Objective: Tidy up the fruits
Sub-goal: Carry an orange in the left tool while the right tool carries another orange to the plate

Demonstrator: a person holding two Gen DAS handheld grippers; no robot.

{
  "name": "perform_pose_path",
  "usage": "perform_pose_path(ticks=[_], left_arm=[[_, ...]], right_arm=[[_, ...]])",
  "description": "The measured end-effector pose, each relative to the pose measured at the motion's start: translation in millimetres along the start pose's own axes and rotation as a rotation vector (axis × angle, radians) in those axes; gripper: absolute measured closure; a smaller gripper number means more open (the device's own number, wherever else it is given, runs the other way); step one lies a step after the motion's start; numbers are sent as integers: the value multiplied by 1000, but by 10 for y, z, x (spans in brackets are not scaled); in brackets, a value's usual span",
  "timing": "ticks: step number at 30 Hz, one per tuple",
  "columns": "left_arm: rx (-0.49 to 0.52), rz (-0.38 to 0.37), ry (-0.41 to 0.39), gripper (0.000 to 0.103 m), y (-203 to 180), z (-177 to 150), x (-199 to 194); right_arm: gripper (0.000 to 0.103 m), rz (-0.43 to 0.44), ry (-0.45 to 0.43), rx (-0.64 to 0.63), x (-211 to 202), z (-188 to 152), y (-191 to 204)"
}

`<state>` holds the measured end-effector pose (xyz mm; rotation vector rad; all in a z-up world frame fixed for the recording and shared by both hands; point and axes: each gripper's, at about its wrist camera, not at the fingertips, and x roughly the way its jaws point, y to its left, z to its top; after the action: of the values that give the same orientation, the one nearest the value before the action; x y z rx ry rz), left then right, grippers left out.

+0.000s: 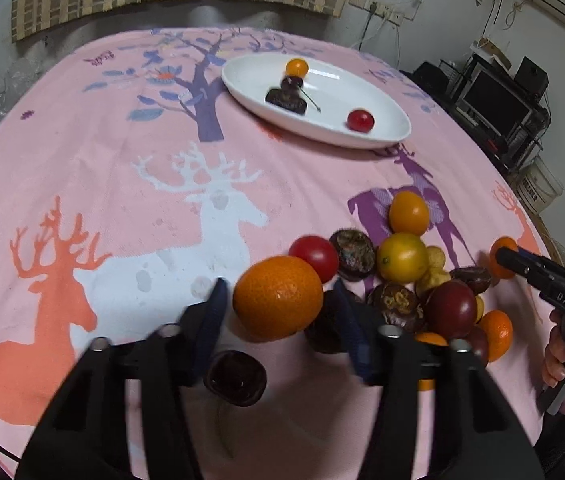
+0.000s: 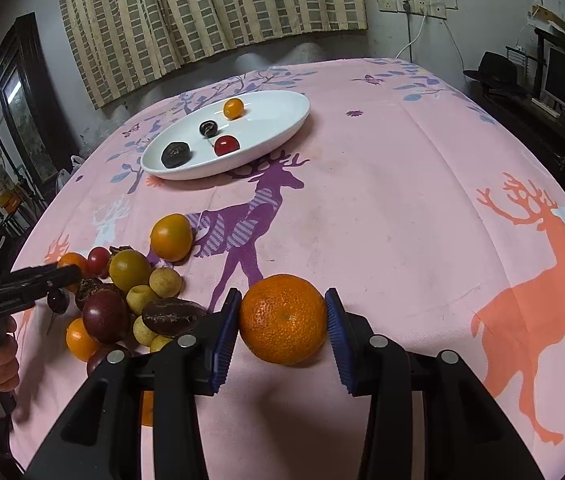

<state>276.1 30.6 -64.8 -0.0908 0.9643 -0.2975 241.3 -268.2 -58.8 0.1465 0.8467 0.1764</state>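
- Meanwhile, the left gripper [image 1: 279, 286] was closed on the left orange [image 1: 278, 298], one blue pad against each flank. The fruit sat at the edge of the pile [image 1: 402, 258], overlapping a red tomato [image 1: 316, 258] in the left wrist view.
- The right gripper [image 2: 283, 295] likewise clamped the right orange [image 2: 283, 324] just beside the pile, on the pink tablecloth [image 2: 402, 200]. Whether either orange had cleared the cloth could not be told.
- The white plate [image 1: 242, 80], which looked like the place the fruit was being gathered, lay well apart from the pile and already carried four small fruits, among them a cherry tomato [image 1: 360, 120].
- Both grips appeared to fall on the widest part of a round, firm-skinned fruit. A slightly loose hold or a quick swing could let an orange roll out of the pads on the way across.
- Too hard a squeeze was the opposite risk. It would likely dent the peel.
- Pulling the left orange away carelessly could nudge the tomato and its neighbours, and loose round fruit might roll toward the table edge.
- A dark fruit [image 1: 236, 376] lay under the left gripper and could be knocked as well.
- The plate looked shallow. An orange let go from above might bounce out or scatter what was already there.
- With both grippers loaded, the two tools could collide if they reached the plate together.
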Motion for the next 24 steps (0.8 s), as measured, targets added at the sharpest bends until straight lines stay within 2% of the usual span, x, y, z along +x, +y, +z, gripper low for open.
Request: perform_pose_path(ticks=[3,6,9,12,15,18,21,24], left_arm=[[-22,-9,1,60,32,9,-21],[-21,-19,-16,60,23,158,-119],[2,-38,-60,60,-67,543,-223],[26,-42,-96,60,-206,1025,-123],[48,-21,-95,60,-321,1460,211],[54,2,-49,60,-384,1743,630],[59,27,-17,60,-408,1894,941],[56,32,-8,59,-420,1958,1092]], right_arm=[[60,25,-21,3,-58,25,22],[60,93,-70,-19,-173,206,119],[60,83,-184,-85,-215,626,291],[60,36,-239,-136,4,1001,421],[60,40,-173,-146,551,1368,449],[60,33,-112,-122,1010,1587,390],[60,19,-83,-131,1273,1655,413],[58,1,-68,-171,1448,1671,474]])
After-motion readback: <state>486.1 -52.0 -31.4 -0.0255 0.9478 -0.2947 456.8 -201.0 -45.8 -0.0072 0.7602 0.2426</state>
